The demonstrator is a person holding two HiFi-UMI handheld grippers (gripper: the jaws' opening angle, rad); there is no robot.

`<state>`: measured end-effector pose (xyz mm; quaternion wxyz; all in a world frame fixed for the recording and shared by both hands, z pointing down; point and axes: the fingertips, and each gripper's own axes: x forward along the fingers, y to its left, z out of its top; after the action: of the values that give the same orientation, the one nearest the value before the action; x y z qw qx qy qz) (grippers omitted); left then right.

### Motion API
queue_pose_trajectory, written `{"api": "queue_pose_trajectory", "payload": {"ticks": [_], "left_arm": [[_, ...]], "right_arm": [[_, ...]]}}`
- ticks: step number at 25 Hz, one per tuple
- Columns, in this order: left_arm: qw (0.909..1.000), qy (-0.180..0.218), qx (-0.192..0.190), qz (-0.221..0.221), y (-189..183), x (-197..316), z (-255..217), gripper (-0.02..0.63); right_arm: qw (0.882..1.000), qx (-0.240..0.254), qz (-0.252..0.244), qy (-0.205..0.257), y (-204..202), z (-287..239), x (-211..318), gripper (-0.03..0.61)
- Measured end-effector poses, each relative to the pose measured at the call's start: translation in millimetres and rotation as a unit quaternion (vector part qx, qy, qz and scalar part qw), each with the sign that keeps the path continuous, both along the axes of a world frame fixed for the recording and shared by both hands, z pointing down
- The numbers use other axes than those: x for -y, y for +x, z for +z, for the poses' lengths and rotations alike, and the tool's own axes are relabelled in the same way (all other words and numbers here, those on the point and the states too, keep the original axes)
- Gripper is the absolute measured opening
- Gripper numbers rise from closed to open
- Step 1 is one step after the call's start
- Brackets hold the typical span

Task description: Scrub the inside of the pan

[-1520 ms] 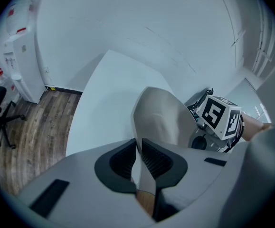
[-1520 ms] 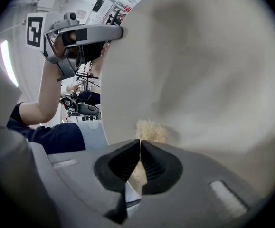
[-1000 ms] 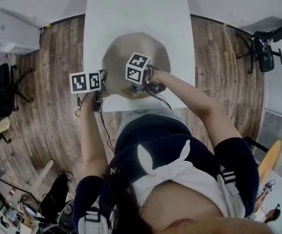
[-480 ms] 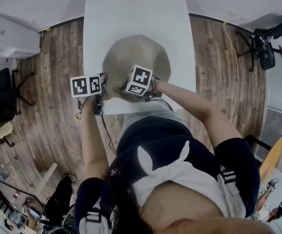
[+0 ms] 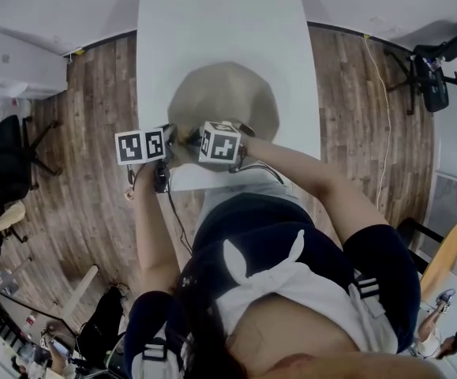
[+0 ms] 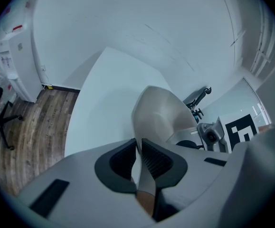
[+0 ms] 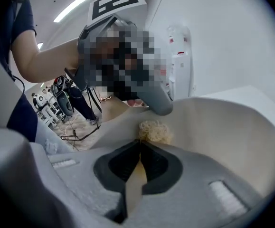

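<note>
Looks mid-scrub. Holding the pan (image 5: 224, 101) down on the white table (image 5: 212, 22), toward its near edge. Clamping a thin strip at its near-left edge with the left gripper (image 6: 139, 146), jaws narrow. Rim or handle, can't tell. Pinching a scrubber (image 7: 154, 132) in the right gripper (image 7: 140, 144), jaws almost together, pressed to the pan's inner wall close to the left gripper.

Next, probably: hold the left clamp firm against twisting, drag the scrubber across the floor and up the far wall with even pressure.

Smooth matte beige on the pan, round and shallow with curved sides. Small straw-coloured fibrous tangle for the scrubber, springy-looking. Flat, plain table top.
</note>
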<state>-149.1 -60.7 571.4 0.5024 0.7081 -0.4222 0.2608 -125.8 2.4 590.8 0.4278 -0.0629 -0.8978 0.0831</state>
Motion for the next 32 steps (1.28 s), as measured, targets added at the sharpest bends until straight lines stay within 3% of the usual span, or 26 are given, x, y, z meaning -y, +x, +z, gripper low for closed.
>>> {"api": "queue_pose_trajectory", "payload": {"ticks": [17,26,32], "left_arm": [[0.9999,-0.008,-0.002,0.008,1,9,5,0.044],[0.9999,-0.010,0.004,0.012,2,8,2,0.044],[0.9998,-0.013,0.004,0.011,2,8,1,0.046]], "right_arm": [[0.995,0.014,0.076,0.069,-7,20,58,0.006],[0.986,0.002,0.121,0.119,-3,24,82,0.006],[0.981,-0.007,0.150,0.126,2,26,100,0.006]]}}
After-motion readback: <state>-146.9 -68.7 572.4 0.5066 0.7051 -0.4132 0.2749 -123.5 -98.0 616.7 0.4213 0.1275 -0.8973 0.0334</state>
